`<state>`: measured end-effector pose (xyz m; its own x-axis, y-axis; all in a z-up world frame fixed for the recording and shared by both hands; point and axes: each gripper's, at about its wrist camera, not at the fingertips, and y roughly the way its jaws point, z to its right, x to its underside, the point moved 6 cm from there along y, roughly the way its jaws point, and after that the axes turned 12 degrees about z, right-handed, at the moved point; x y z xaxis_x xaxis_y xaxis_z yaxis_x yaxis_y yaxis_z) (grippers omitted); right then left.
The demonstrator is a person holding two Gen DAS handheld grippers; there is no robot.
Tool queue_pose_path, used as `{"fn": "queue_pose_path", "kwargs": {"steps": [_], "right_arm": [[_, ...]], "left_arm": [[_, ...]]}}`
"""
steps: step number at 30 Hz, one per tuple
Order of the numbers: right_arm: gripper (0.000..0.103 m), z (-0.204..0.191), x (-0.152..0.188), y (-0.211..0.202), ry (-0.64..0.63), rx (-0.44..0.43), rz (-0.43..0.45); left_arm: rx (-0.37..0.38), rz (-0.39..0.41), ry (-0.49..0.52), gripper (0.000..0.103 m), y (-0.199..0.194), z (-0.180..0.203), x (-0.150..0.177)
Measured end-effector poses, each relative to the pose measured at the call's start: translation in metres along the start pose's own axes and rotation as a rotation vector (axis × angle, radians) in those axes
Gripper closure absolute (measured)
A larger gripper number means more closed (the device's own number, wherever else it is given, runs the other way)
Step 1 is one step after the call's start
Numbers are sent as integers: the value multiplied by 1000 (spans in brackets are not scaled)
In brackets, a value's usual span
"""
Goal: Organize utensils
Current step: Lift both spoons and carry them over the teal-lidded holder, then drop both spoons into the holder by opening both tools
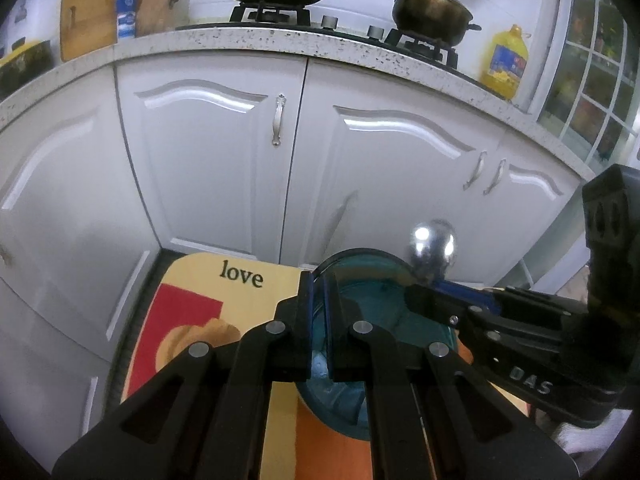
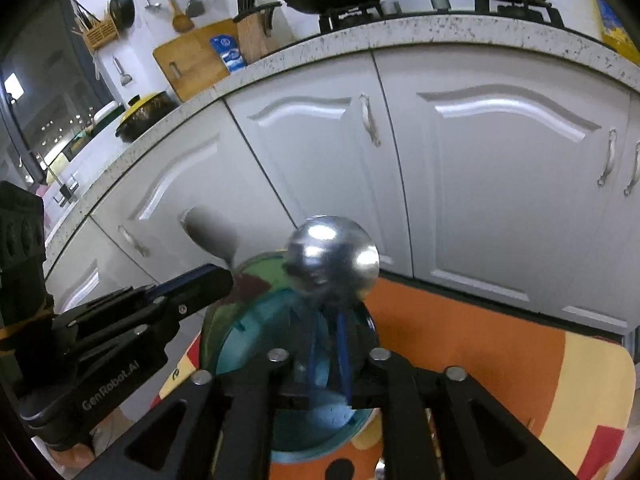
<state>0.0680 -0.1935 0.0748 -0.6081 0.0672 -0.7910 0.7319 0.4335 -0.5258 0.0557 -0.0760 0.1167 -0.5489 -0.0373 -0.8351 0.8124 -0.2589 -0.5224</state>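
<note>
Steadying the teal bowl (image 1: 372, 300) w/ the left gripper (image 1: 319, 312) pinched shut on its rim, let the right gripper (image 2: 328, 360), jaws part-open round the ladle (image 2: 332, 260), lower it in slowly.

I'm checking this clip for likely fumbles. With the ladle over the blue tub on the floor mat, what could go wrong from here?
1. The right gripper shows a gap between its blue pads, and the ladle, bowl-end up and blurred, may tip or slip out beside the blue tub.
2. The left gripper pinches only the tub's thin rim; a knock from the ladle could tilt it.
3. Both grippers crowd the tub and could collide.
</note>
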Motion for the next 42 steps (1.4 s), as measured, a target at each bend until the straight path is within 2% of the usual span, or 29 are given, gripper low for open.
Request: {"fn": "queue_pose_path", "kwargs": {"steps": [2,5,13,21,28,35,42], "right_arm": [[75,3,-1,-5,13,-2,12],[75,4,-3,-14,26,-7,23],[75,4,0,-38,37,5,49],[74,-1,13,-58,40,28,64],[69,-7,24,-82,31,46,77],[64,-13,35,-109,18,70,87],[63,-11,50,-138,15,101,106]], "left_arm": [[4,0,-9,95,-2,0,-1],[8,3,-30,82,-8,-2,-2],[-3,14,-50,67,-30,-4,5],[-25,28,-43,65,-54,-3,20],[-3,16,-42,63,-70,9,37],[29,20,-42,56,-86,26,47],[39,26,-7,55,-100,44,57]]}}
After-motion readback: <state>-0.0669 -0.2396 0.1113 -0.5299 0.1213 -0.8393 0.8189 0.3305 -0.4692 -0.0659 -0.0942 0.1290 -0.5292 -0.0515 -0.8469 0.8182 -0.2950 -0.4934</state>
